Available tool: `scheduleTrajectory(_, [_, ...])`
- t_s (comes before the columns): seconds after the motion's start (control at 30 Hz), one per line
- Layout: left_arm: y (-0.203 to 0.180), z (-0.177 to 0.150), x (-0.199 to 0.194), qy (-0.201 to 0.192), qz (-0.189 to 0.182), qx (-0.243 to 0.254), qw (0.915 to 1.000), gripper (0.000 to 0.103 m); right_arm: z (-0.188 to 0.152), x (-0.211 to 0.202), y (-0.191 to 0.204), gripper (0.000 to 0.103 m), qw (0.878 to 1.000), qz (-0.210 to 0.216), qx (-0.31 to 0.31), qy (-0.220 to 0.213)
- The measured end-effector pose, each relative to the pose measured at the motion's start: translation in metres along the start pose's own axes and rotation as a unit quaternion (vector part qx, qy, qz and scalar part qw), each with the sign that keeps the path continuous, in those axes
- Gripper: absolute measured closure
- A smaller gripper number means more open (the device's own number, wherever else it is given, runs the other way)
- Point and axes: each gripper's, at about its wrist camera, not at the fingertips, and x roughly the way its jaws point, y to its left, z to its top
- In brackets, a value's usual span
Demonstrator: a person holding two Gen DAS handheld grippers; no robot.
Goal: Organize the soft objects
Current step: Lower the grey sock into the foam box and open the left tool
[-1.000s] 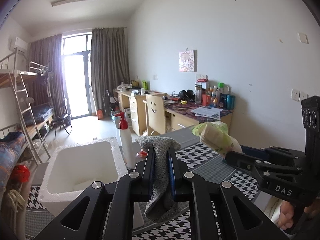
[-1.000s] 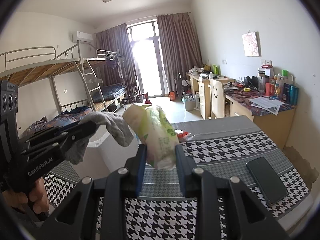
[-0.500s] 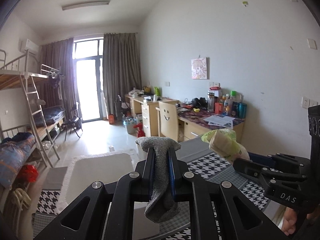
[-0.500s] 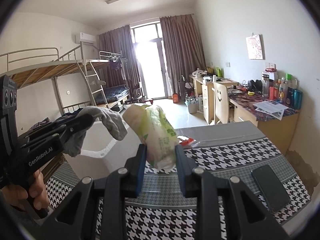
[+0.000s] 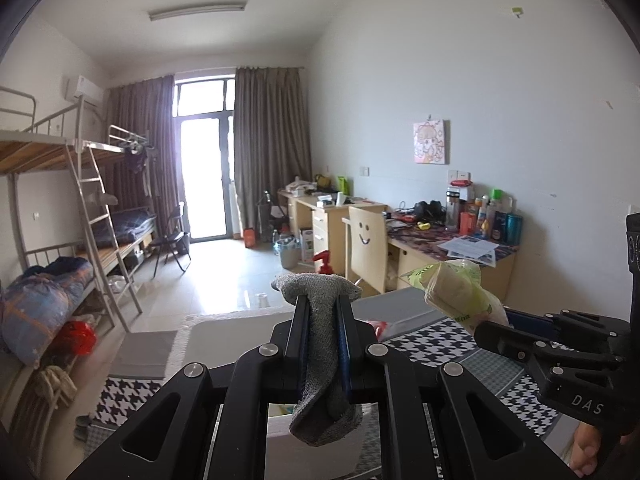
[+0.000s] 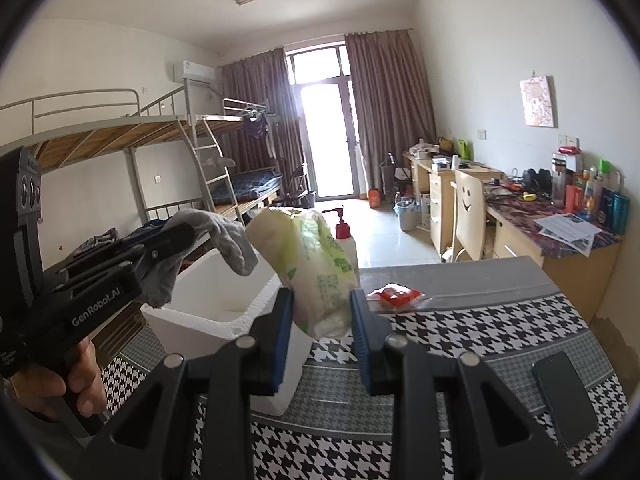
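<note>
Phone (image 6: 565,398) edge beyond the frame

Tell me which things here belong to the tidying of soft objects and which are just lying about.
Part of the job:
- grey knitted sock, clamped in left gripper
- green-printed soft plastic pack, clamped in right gripper
- white foam box

Lying about:
- black phone
- red-capped white pump bottle
- red wrapper

black phone (image 6: 564,396), red-capped pump bottle (image 6: 347,240), smiley chair (image 6: 468,216)

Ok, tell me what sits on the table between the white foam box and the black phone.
A small red packet in clear wrap lies between white foam box and black phone, right wrist view.
</note>
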Motion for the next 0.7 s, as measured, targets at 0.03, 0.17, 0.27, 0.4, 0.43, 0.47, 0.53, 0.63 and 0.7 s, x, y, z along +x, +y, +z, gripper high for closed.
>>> scheduleTrajectory(0.03, [0.002, 0.0, 0.0, 0.001, 0.002, -0.001, 1.0, 0.09, 0.001, 0.002, 0.001, 0.07, 1.0, 0.002, -0.002, 0.001])
scheduleTrajectory(0.17, [0.007, -0.001, 0.0, 0.002, 0.009, -0.003, 1.0, 0.09, 0.002, 0.007, 0.005, 0.07, 1.0, 0.012, -0.005, 0.004])
scheduleTrajectory(0.27, [0.011, 0.0, 0.001, 0.002, 0.015, -0.004, 0.9999, 0.09, 0.003, 0.011, 0.009, 0.07, 1.0, 0.02, -0.01, 0.005])
scheduleTrajectory(0.4, [0.017, -0.001, 0.002, 0.005, 0.024, -0.007, 0.9997, 0.09, 0.004, 0.016, 0.014, 0.07, 0.999, 0.028, -0.015, 0.008])
scheduleTrajectory(0.43, [0.018, -0.001, 0.003, 0.007, 0.026, -0.008, 0.9996, 0.09, 0.005, 0.018, 0.015, 0.07, 0.999, 0.031, -0.016, 0.009])
scheduleTrajectory(0.47, [0.019, -0.002, 0.004, 0.009, 0.03, -0.01, 0.9995, 0.09, 0.005, 0.019, 0.016, 0.07, 0.999, 0.033, -0.017, 0.01])
scheduleTrajectory(0.53, [0.022, -0.002, 0.006, 0.011, 0.035, -0.011, 0.9993, 0.09, 0.006, 0.023, 0.018, 0.07, 0.999, 0.036, -0.016, 0.012])
scheduleTrajectory(0.63, [0.026, -0.003, 0.01, 0.016, 0.036, -0.015, 0.9991, 0.09, 0.006, 0.027, 0.02, 0.07, 0.999, 0.04, -0.018, 0.015])
scheduleTrajectory(0.7, [0.028, -0.003, 0.013, 0.02, 0.034, -0.016, 0.9991, 0.09, 0.006, 0.03, 0.022, 0.07, 0.999, 0.042, -0.02, 0.018])
